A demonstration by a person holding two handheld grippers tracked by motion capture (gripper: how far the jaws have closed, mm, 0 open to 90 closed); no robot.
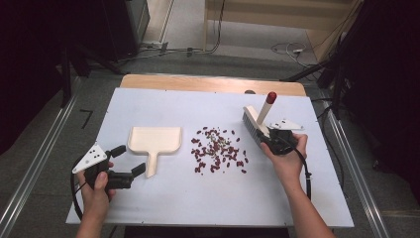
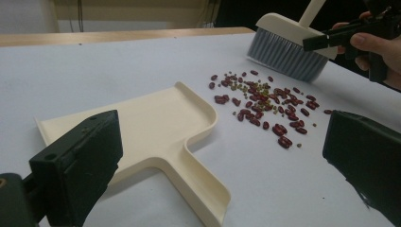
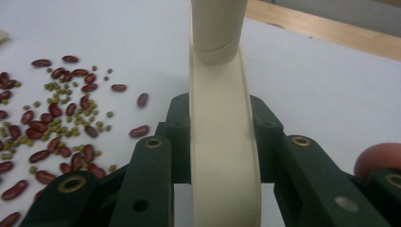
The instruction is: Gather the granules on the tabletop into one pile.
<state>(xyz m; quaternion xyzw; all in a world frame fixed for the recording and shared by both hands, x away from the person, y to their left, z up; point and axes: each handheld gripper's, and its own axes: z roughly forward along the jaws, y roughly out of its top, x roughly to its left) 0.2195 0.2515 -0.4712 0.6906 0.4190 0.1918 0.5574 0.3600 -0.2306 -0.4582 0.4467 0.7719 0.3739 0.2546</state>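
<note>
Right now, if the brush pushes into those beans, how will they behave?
The beans lie loose in a single scattered layer, so they would probably slide and spread rather than move together. The small green ones look round and may roll off ahead. The sheet looks smooth, so little should stop strays short of the dustpan.

Two black handheld grippers: left gripper [image 1: 130,160], right gripper [image 1: 265,137]. Grey triangular plate with dark dots mounted atop each. Black cable trailed from each. Brass-ringed screw holes seen on right linkage.
</note>
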